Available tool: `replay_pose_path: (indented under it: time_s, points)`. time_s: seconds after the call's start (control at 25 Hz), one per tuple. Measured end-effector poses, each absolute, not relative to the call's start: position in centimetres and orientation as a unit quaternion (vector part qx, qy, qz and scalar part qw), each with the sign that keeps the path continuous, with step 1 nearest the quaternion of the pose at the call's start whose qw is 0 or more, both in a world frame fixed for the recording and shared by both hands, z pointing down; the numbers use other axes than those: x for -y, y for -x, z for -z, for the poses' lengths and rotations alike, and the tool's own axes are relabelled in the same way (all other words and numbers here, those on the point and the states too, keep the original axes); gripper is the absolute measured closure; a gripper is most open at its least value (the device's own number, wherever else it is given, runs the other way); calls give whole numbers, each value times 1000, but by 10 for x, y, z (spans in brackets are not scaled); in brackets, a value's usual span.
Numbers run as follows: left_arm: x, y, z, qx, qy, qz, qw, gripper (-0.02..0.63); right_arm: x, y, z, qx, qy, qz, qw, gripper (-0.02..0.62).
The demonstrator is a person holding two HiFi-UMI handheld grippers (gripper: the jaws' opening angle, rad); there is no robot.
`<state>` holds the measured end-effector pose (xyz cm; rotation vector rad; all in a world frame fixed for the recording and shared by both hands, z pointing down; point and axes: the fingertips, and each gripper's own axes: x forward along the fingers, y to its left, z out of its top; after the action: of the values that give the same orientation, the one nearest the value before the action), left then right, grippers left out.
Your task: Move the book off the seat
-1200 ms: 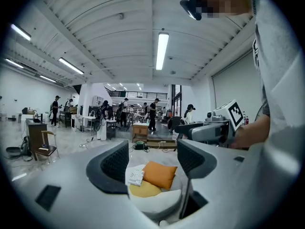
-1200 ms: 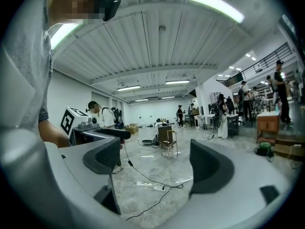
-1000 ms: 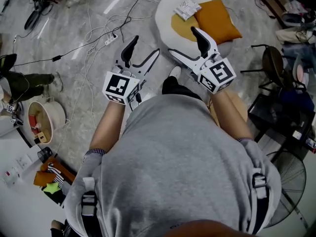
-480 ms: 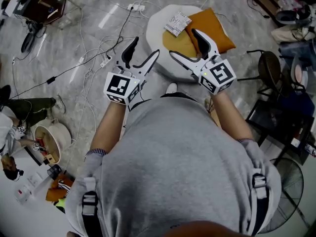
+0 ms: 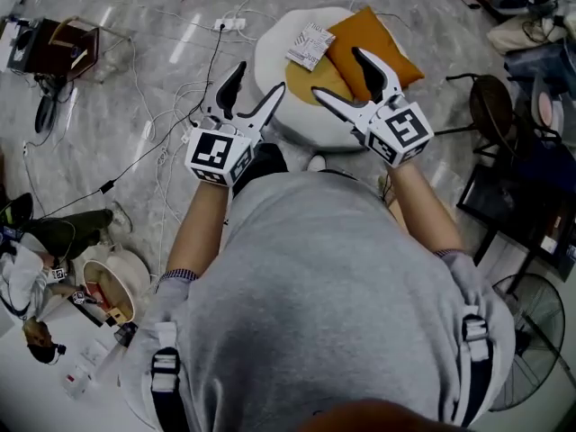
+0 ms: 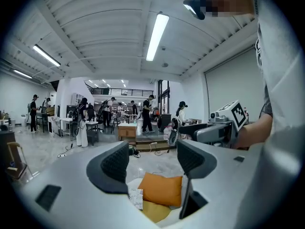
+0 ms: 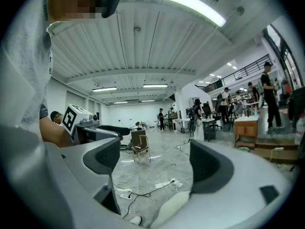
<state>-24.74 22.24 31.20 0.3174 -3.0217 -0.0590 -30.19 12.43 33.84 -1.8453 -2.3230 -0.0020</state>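
Left gripper (image 5: 258,80) and right gripper (image 5: 338,73) are being held near the seat (image 5: 269,59), jaws spread, ready for its book (image 5: 310,45).

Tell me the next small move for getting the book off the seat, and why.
Probably ease the left gripper forward and down to the book. Both it and the right gripper are open and empty, clear of the seat; the book lies on its left side, beside the cushion.
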Motion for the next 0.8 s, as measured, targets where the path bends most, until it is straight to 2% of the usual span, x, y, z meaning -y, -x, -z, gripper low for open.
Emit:
replay_pose_path:
  time_s: [0.24,0.8]
  points:
    - [-249,294,-323,988,-142,24,54,276,-140,338,-353,803,586,8,102,129]
    - [-361,453,-345,940,-329,41,85,277,-254,461,-359,882,450,1,139,129]
